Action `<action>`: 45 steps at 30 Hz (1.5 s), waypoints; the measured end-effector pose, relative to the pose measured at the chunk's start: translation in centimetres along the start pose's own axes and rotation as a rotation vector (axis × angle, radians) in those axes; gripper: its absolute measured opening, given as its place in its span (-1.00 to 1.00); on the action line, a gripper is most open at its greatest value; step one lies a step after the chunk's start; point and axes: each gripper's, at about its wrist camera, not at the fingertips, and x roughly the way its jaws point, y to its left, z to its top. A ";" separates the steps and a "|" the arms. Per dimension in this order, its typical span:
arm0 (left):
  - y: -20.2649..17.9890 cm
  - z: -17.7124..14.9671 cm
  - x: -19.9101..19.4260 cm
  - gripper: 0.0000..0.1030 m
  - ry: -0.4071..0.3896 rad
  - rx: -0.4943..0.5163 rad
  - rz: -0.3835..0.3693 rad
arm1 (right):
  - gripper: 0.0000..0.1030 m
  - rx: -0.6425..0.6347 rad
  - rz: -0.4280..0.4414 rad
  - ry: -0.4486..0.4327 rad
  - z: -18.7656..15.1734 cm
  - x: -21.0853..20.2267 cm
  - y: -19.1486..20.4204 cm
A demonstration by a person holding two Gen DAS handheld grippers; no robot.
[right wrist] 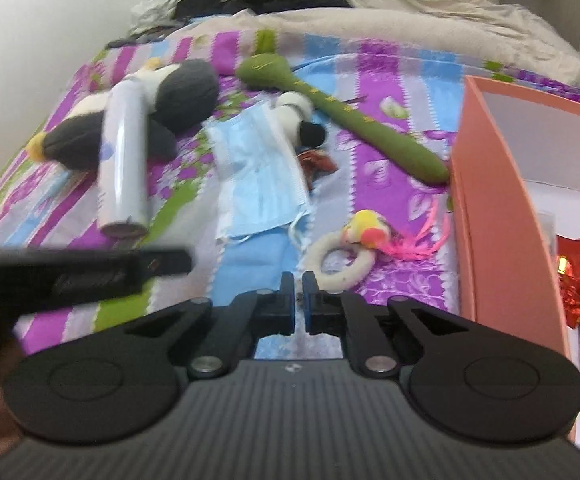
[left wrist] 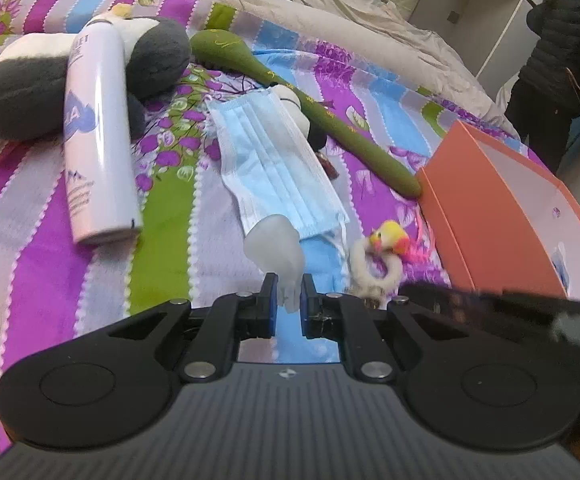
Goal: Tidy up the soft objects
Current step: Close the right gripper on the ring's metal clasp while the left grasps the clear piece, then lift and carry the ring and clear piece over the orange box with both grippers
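On a bed (left wrist: 29, 280) with a striped floral cover, the left hand-held gripper (left wrist: 289, 294) pinches a translucent cap (left wrist: 275, 244) beside the blue face mask (left wrist: 273, 160), while the right hand-held gripper (right wrist: 298, 294) is nearly closed and empty near the ring toy (right wrist: 340, 262).

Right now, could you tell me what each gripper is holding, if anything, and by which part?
The left gripper is shut on the frosted translucent piece, pinching its near lower end. The right gripper is shut with nothing visible between its fingers.
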 end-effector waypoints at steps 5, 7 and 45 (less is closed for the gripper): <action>0.4 -1.2 -1.3 -0.75 0.006 0.004 -0.001 | -0.04 0.068 -0.035 0.012 0.0 1.9 -0.7; 0.5 -1.6 -1.7 -0.75 0.008 0.004 0.001 | -0.03 0.077 -0.057 0.019 -0.3 2.7 -0.7; -5.3 -1.4 -1.3 -0.74 0.110 -0.013 0.136 | -0.58 -0.222 0.106 0.252 -3.9 -0.5 -1.3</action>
